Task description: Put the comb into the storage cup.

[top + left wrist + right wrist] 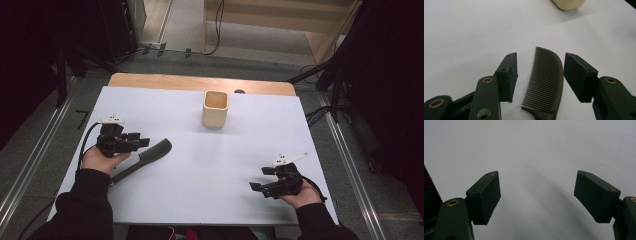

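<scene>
High view: a white table top (pixel 200 200) is seen from above, with a strip of bare wood (pixel 200 82) along its far edge. A cream square cup (pixel 216 108) is placed upright near the far middle of the table, well apart from both hands. A dark comb (pixel 150 155) is laid flat on the left part of the table, its handle pointing toward the near-left corner and its toothed part pointing toward the middle. The left gripper (pixel 141 140) is held in the person's left hand (pixel 102 160) just above the comb, near its toothed end. The right gripper (pixel 260 186) is held in the right hand (pixel 300 197) at the near-right part of the table, well apart from the comb and from the cup, with its jaws pointed toward the left.

Left gripper view: the comb (pixel 547 82) is seen lying between the two black jaws, with a clear gap on each side, so it is not pressed by the pads (pixel 510 77). The jaws are spread fairly wide and nothing is gripped. The bottom of the cup (pixel 568 4) is seen at the upper edge.

Right gripper view: the jaws are spread wide over the bare white surface (pixel 536 157), and nothing is held between them.
</scene>
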`<state>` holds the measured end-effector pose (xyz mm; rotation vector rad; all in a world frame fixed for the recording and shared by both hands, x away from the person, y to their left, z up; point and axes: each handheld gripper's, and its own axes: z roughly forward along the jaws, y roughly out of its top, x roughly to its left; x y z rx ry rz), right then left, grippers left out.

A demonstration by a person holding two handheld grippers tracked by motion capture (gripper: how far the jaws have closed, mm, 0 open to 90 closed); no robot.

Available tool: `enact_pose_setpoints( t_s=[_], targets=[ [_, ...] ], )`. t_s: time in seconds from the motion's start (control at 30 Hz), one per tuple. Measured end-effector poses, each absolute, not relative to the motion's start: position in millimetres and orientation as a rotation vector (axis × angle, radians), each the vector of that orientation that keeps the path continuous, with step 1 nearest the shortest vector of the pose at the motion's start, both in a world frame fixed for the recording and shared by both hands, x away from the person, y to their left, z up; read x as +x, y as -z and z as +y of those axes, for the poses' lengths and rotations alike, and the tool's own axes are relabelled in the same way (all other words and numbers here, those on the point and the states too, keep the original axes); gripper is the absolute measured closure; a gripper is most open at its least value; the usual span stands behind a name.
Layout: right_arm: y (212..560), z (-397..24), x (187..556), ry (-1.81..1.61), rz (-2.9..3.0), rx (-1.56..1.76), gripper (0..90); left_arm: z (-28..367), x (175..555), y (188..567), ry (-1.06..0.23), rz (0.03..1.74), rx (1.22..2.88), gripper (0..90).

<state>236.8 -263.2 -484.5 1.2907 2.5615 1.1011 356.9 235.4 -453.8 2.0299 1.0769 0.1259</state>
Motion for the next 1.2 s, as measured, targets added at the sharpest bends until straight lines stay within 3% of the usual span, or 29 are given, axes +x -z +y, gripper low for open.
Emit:
enact_pose_setpoints(
  t_s=[0.7,1.2],
  targets=[
    [482,-260,243,-1.124,2.555,1.265,19.6,227,323,438,-0.106,0.913,2.006,30.3],
    [479,-256,252,-1.133,2.568,1.240,19.6,225,297,444,-0.111,0.887,2.028,29.9]
  ],
)
